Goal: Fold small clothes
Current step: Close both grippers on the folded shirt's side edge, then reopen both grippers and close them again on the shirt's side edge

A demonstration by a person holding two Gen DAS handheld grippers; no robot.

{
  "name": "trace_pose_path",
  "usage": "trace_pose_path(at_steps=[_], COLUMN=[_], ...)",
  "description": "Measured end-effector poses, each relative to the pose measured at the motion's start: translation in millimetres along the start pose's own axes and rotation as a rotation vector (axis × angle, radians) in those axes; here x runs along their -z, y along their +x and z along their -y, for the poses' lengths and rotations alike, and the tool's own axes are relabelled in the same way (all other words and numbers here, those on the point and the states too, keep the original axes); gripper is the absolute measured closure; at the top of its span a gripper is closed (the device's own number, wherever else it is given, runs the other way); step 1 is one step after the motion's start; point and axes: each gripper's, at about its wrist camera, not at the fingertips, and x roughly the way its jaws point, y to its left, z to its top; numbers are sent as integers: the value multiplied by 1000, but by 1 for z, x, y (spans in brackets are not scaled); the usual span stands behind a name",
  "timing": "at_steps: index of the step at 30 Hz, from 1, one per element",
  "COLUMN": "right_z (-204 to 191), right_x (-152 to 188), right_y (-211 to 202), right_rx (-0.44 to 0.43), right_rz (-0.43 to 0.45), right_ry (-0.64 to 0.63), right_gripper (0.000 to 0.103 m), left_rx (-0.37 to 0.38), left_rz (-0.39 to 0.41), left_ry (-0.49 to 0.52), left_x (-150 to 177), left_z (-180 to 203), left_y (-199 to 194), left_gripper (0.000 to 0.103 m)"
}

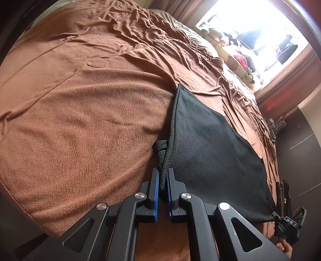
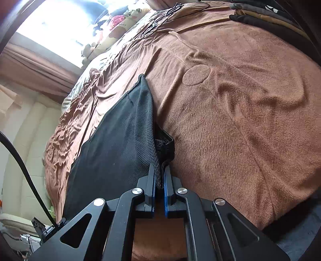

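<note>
A black mesh garment is stretched between the two grippers above a brown fleece blanket. My left gripper is shut on one bunched corner of the garment, pinched between its blue pads. In the right wrist view the same black garment hangs taut to the left, and my right gripper is shut on its other corner, with the waistband bunched just beyond the fingertips. The far end of the garment still touches the blanket. The right gripper also shows at the lower right of the left wrist view.
The bed carries a wrinkled brown sheet and patterned pillows near a bright window. Dark folded clothes lie at the far top right in the right wrist view. A black cable hangs at the left.
</note>
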Motion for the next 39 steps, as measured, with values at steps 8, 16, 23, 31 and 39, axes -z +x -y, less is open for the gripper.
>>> trace_pose_path(at_steps=[8, 16, 23, 31, 39], right_z=[0, -22, -64, -112, -145], right_x=[13, 20, 35, 63, 70], right_y=[-13, -35, -38, -4, 39], right_rx=[45, 214, 110, 15, -31], right_rz=[-1, 83, 77, -24, -117], right_ry=[-48, -198, -335, -493, -588], right_gripper=[100, 79, 76, 76, 78], left_rx=[27, 88, 123, 138, 123], left_rz=[-19, -42, -35, -39, -35], left_ry=[-32, -119, -140, -126, -146], left_x=[25, 31, 35, 35, 36], left_z=[-15, -33, -32, -24, -33], left_y=[-11, -5, -2, 10, 12], left_gripper=[96, 64, 52, 58, 89])
